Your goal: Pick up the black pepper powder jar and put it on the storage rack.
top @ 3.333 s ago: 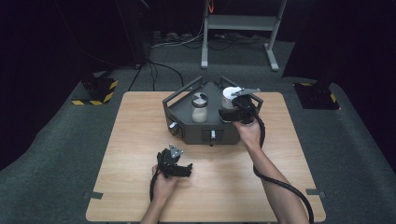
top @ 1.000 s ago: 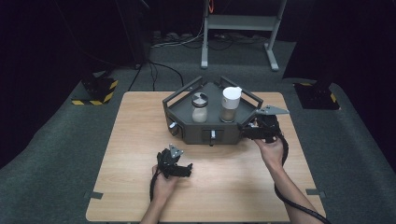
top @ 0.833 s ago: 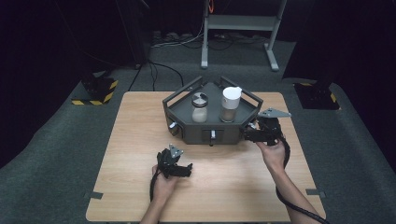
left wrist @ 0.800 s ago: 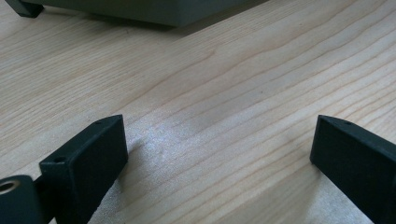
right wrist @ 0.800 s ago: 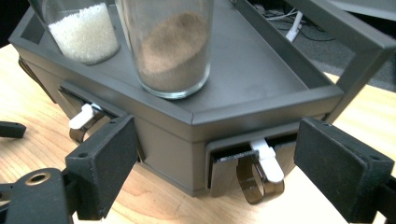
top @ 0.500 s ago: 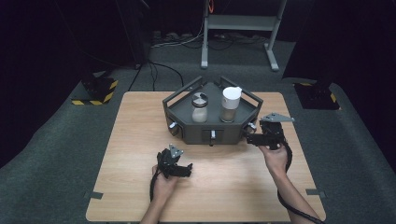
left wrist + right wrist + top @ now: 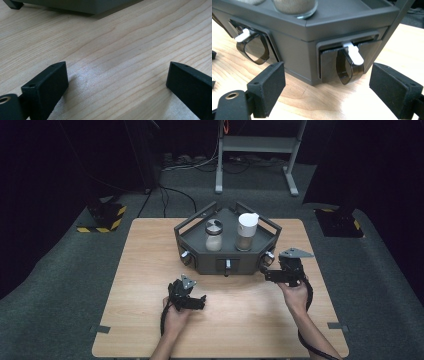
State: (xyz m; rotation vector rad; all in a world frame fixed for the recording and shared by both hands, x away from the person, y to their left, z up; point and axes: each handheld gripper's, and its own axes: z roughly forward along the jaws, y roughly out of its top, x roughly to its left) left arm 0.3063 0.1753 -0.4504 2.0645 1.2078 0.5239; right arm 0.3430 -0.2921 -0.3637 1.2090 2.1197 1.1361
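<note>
Wooden table [image 7: 135, 270]: left gripper [image 7: 186, 295] rests low near its front edge, jaws spread, empty, apparently parked. Right gripper [image 7: 280, 272], jaws wide, faces the grey caddy's [image 7: 200, 262] right corner drawer pull [image 7: 349, 63], likely lined up to grasp it. Beyond, atop the caddy: glass shaker [image 7: 214, 235], white-capped jar [image 7: 246, 231].
</note>
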